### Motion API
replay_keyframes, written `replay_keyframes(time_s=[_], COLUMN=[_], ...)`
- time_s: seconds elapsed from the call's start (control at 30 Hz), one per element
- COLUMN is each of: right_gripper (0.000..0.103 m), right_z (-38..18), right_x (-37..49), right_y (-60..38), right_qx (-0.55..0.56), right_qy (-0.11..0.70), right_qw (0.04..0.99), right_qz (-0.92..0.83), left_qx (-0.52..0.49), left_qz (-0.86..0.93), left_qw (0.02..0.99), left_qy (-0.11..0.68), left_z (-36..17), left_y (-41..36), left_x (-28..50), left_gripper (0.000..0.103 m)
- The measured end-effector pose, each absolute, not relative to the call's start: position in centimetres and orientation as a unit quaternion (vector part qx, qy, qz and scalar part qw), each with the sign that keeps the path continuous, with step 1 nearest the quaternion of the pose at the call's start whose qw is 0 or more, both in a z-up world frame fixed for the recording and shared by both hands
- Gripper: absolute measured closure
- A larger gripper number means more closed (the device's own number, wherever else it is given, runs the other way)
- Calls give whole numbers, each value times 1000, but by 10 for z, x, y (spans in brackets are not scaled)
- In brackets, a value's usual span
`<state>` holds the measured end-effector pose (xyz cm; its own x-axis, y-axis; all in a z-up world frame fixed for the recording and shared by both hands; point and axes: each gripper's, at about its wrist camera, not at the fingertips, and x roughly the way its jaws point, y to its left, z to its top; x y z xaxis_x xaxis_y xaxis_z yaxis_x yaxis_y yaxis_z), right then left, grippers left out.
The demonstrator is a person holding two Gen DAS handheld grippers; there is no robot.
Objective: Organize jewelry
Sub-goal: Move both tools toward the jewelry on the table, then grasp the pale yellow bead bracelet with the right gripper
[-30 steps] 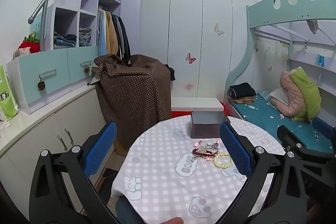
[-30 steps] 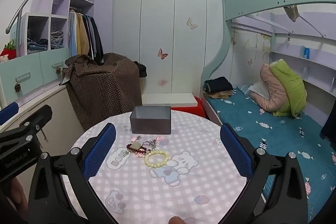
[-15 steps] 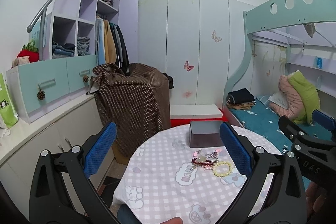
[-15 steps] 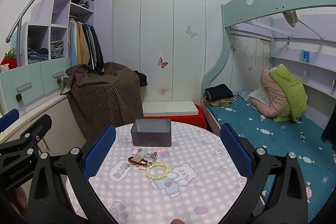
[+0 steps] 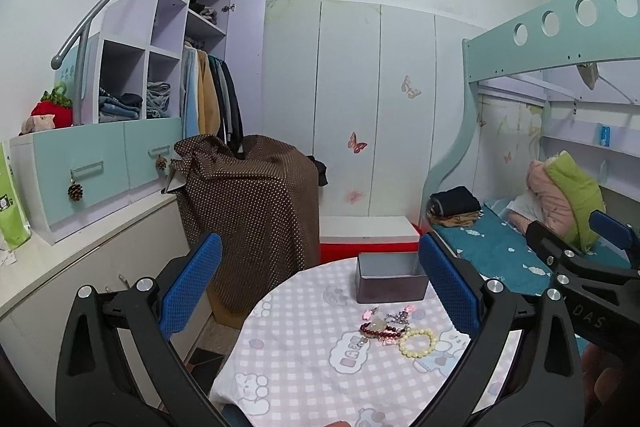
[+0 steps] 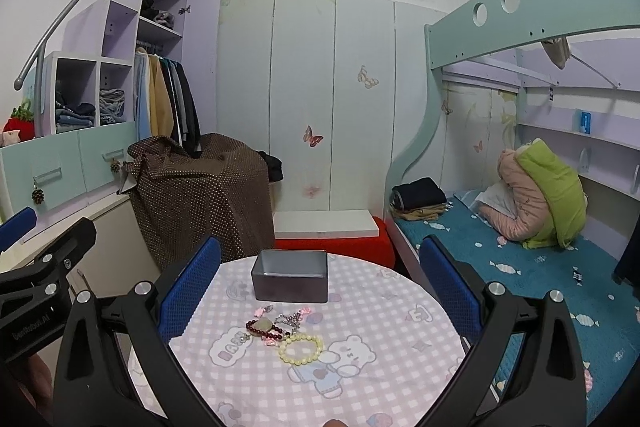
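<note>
Left gripper (image 5: 320,287) and right gripper (image 6: 320,287) hover fingers wide, empty, above the worktop (image 6: 400,367); jewelry pile (image 6: 280,329) lies just before the grey box (image 6: 290,281); tangled strands risk snagging, dragging neighbours.

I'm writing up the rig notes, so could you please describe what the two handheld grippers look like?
Both the left gripper and right gripper have black angular frames with silver bolts and textured blue finger pads. Each body carries pale lettering, too blurred to read fully. No cables or sleeves show.

Both tools have black angular frames with silver screws and blue textured pads on the fingers (image 6: 190,287).
</note>
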<state>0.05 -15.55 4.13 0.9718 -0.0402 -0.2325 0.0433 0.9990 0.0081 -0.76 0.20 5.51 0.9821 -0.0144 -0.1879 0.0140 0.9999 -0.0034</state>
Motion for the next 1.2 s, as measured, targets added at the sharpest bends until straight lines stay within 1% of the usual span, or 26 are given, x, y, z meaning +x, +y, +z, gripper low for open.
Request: replay_keyframes(time_s=[0.43,0.63,0.8,1.03,1.2], right_gripper=[7,7,7,7,7], right_z=[35,27,-15,-87,-118], right_x=[17,28,52,91,111], right_y=[-147,-150,-162,-163,-160], right_qx=[-10,-20,-25,-30,-34], right_qy=[125,136,201,302,343], right_qw=[992,990,979,952,938], right_qz=[-7,0,13,25,37], left_qx=[-10,-5,2,3,8], left_qz=[0,-1,-1,0,-8], left_qw=[994,993,987,969,956], left_qy=[107,119,162,246,293], left_z=[47,33,0,-68,-108], left_y=[7,8,8,5,2], left_x=[8,21,44,91,118], left_gripper=[5,5,5,5,5])
